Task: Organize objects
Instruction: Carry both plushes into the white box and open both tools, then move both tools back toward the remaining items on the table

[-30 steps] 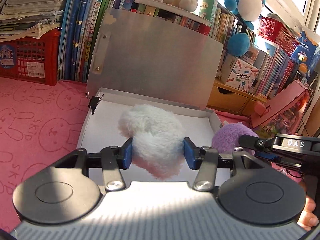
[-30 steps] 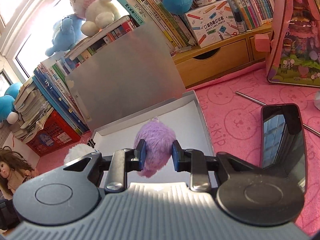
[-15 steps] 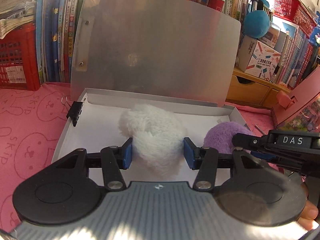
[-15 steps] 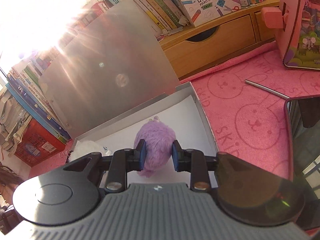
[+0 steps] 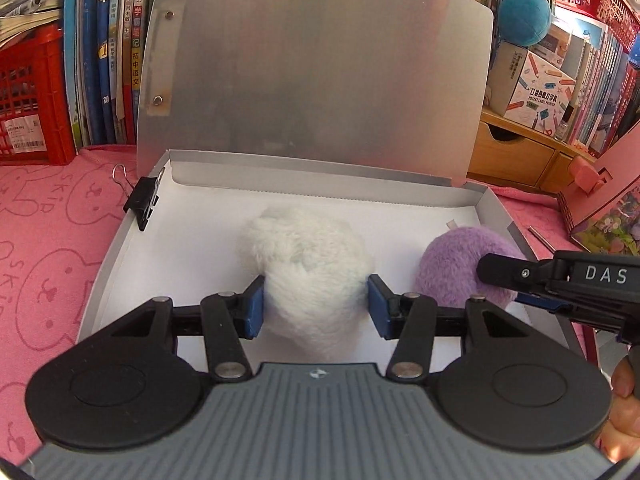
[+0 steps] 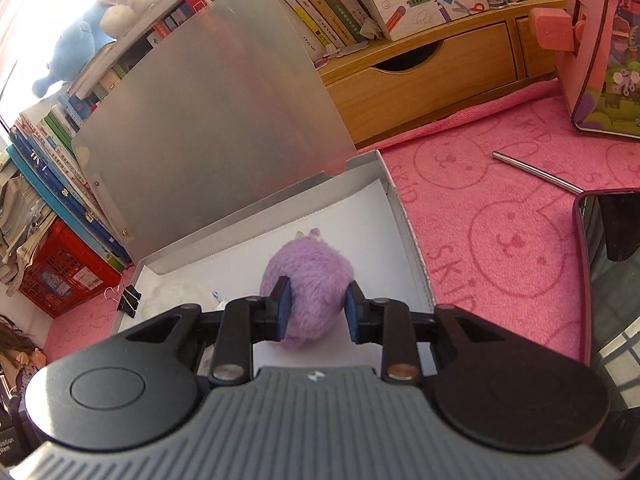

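A shallow silver box [image 5: 192,240] lies on the pink cloth with its lid [image 5: 312,64] standing up at the back. My left gripper [image 5: 316,306] is shut on a white fluffy ball [image 5: 308,264], which rests low over the box's white floor near the middle. To its right, my right gripper [image 6: 314,306] is shut on a purple fluffy ball [image 6: 308,264], down by the box's right wall [image 6: 404,216]. In the left wrist view the purple ball [image 5: 452,268] shows beside the white one. The white ball [image 6: 172,292] is dimly seen in the right wrist view.
A black binder clip [image 5: 142,200] grips the box's left wall. On the cloth to the right lie a metal rod [image 6: 536,170] and a dark phone [image 6: 612,280]. A wooden drawer unit [image 6: 420,76], books, a pink toy case [image 6: 600,40] and a red crate [image 5: 28,92] ring the area.
Both grippers have come down and forward over the box with their balls still held. The box and its lid now fill more of each view.
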The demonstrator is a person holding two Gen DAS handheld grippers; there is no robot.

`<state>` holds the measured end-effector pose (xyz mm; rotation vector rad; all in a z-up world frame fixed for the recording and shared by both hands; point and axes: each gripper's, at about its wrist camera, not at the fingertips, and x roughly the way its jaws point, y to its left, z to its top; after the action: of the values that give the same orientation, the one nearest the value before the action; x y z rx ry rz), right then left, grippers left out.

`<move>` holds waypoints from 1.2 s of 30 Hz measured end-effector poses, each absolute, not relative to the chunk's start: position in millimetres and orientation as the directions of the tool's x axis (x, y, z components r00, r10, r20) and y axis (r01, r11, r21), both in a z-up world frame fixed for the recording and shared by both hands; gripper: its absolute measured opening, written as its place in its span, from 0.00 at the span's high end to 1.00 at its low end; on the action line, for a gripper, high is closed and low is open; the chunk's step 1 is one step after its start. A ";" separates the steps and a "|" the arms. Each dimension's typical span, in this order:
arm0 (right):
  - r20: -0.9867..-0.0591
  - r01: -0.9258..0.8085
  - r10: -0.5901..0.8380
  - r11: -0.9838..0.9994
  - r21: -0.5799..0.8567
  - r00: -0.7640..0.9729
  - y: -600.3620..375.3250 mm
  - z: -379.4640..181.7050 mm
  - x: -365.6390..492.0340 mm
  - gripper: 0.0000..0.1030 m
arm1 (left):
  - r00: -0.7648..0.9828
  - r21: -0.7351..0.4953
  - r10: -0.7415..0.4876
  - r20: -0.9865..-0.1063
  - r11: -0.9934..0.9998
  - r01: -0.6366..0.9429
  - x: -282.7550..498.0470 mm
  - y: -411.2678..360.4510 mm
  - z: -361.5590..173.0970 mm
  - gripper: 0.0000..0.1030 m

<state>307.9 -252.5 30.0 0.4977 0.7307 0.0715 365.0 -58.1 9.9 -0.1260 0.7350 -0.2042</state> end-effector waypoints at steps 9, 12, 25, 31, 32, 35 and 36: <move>-0.626 0.062 0.219 0.916 0.395 0.749 -240.2 33.5 303.6 0.40 | 0.726 -0.140 -0.223 -0.650 0.975 0.174 359.0 -64.0 11.5 0.35; -0.625 0.041 0.232 0.920 0.390 0.745 -238.2 38.3 299.6 0.30 | 0.726 -0.148 -0.229 -0.648 0.974 0.174 356.3 -61.8 16.7 0.27; -0.594 -0.036 0.216 0.953 0.300 0.775 -238.0 81.6 250.9 0.08 | 0.770 -0.045 -0.249 -0.588 0.960 0.276 304.1 -59.5 59.8 0.12; -0.570 -0.104 0.211 0.971 0.214 0.794 -229.0 101.3 212.0 0.07 | 0.795 -0.004 -0.278 -0.539 0.945 0.327 261.1 -55.1 77.9 0.11; -0.567 -0.112 0.211 0.973 0.204 0.796 -227.8 104.5 204.7 0.07 | 0.799 0.001 -0.280 -0.533 0.943 0.332 253.1 -53.9 79.8 0.11; -0.561 -0.138 0.218 0.973 0.183 0.799 -224.0 110.2 187.2 0.07 | 0.802 0.003 -0.300 -0.516 0.936 0.353 229.7 -49.5 82.3 0.10; -0.556 -0.144 0.218 0.974 0.174 0.802 -222.2 112.5 180.0 0.07 | 0.803 0.000 -0.305 -0.512 0.935 0.355 222.5 -47.7 82.3 0.10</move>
<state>180.0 -222.2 112.5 0.1257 0.6105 0.1942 222.5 -47.7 82.3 0.0975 0.5314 -0.3544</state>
